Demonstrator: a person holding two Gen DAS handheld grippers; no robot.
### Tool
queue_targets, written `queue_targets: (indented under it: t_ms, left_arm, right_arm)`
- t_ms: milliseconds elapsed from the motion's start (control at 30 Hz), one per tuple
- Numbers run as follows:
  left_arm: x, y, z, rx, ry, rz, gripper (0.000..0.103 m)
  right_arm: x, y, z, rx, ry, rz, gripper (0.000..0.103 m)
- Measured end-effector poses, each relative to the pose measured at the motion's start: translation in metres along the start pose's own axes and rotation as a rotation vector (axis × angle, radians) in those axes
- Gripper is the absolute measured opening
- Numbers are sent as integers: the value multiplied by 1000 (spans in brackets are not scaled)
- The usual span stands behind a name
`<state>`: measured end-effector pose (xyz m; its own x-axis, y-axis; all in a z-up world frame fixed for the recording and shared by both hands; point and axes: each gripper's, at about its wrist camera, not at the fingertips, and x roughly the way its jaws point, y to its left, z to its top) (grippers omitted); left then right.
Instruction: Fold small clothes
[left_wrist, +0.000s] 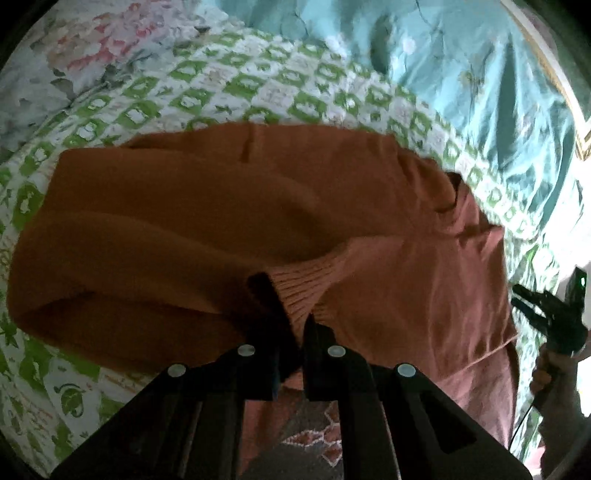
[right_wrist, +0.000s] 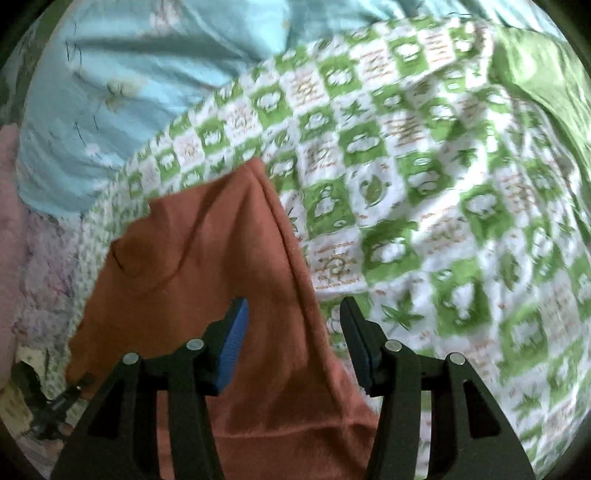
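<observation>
Between the fingers of the left hand-held gripper (left_wrist: 291, 325): ribbed cuff (left_wrist: 306, 284) of an orange sweater (left_wrist: 177, 221), pinched tight. Beyond it: sweater body, spread on a green-and-white checked bedsheet (left_wrist: 236, 88). Right hand-held gripper (right_wrist: 293, 332): fingers wide apart, holding nothing, over the sweater's edge. Farther out: light blue quilt (right_wrist: 122, 70).

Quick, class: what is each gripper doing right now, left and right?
Left gripper: closed on the ribbed cuff of the orange sweater.
Right gripper: open, holding nothing, above the sweater.
</observation>
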<state>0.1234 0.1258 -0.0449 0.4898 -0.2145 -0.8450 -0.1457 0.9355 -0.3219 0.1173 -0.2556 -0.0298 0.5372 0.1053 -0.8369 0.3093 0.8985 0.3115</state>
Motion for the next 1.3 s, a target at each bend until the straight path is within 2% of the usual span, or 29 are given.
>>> queue_targets:
  t_ms: [100, 133, 167, 267, 333, 367, 500, 600, 700, 767, 800, 833, 867, 933, 1000, 1033, 1067, 1167, 1300]
  left_arm:
    - [3, 0, -1, 14, 11, 10, 7]
    - [3, 0, -1, 7, 13, 6, 7]
    - [3, 1, 0, -1, 15, -5, 7]
    - [5, 3, -4, 3, 29, 9, 9]
    - [9, 4, -6, -1, 48, 34, 12]
    - [7, 7, -7, -6, 51, 35, 16]
    - [-20, 22, -7, -19, 20, 59, 19]
    - [-42, 31, 0, -3, -24, 74, 20]
    - [-52, 36, 7, 38, -28, 97, 26]
    - [-52, 30, 8, 132, -40, 163, 26]
    - [-52, 25, 9, 184, -49, 191, 27]
    - [-51, 23, 9, 217, -51, 197, 31]
    - [-48, 17, 9, 281, -42, 189, 42]
    - [-42, 13, 7, 364, -34, 200, 55]
    - [-30, 8, 5, 470, -10, 235, 59]
    - [-25, 8, 4, 504, 12, 242, 68]
    - [-22, 9, 3, 534, 25, 248, 72]
    - [-11, 10, -2, 634, 42, 277, 79]
    - [12, 9, 0, 717, 67, 324, 80]
  right_arm:
    - [22, 6, -3, -59, 64, -43, 51]
    - [29, 8, -5, -85, 85, -72, 21]
    - [32, 10, -6, -109, 87, -97, 12]
    - [26, 6, 2, -77, 64, -110, 12]
    - [31, 6, 3, -71, 80, -113, 12]
    - [32, 6, 2, -74, 85, -113, 14]
    - [17, 8, 3, -34, 72, -98, 24]
    - [-4, 14, 0, -27, 33, -43, 29]
    - [-18, 32, -12, -47, 26, 15, 37]
    - [-20, 48, -26, -61, 36, 50, 46]
    - [-19, 54, -33, -65, 52, 72, 47]
    - [-17, 61, -40, -65, 73, 95, 48]
    - [-14, 66, -46, -65, 89, 111, 48]
    - [-11, 76, -59, -65, 118, 141, 48]
    - [-5, 85, -67, -63, 139, 157, 48]
    - [-3, 90, -70, -62, 150, 163, 49]
    - [-1, 90, -74, -60, 156, 168, 49]
    - [3, 96, -76, -57, 167, 175, 49]
    - [3, 90, -74, -19, 160, 164, 49]
